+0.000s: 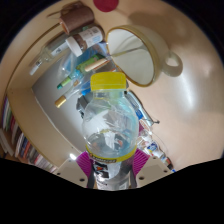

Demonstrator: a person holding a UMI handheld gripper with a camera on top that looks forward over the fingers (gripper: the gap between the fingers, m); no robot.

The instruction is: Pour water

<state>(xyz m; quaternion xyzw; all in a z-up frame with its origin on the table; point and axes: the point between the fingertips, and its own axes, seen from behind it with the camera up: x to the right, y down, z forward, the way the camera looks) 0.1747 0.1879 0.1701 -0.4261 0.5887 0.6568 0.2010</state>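
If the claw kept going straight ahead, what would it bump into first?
The claw is already shut on a bottle with a yellow cap, so that goes along with it. Beyond the cap, the bottle would probably reach the other bottles and jars first, though depth is hard to judge.

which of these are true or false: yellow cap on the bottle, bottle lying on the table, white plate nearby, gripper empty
1. The bottle has a yellow cap. True.
2. The bottle lies flat on the table. False: it is held up between the fingers of the hand-held gripper.
3. A white plate sits beyond the bottle. True.
4. The hand-held gripper is empty. False: its pink pads press the bottle's sides.
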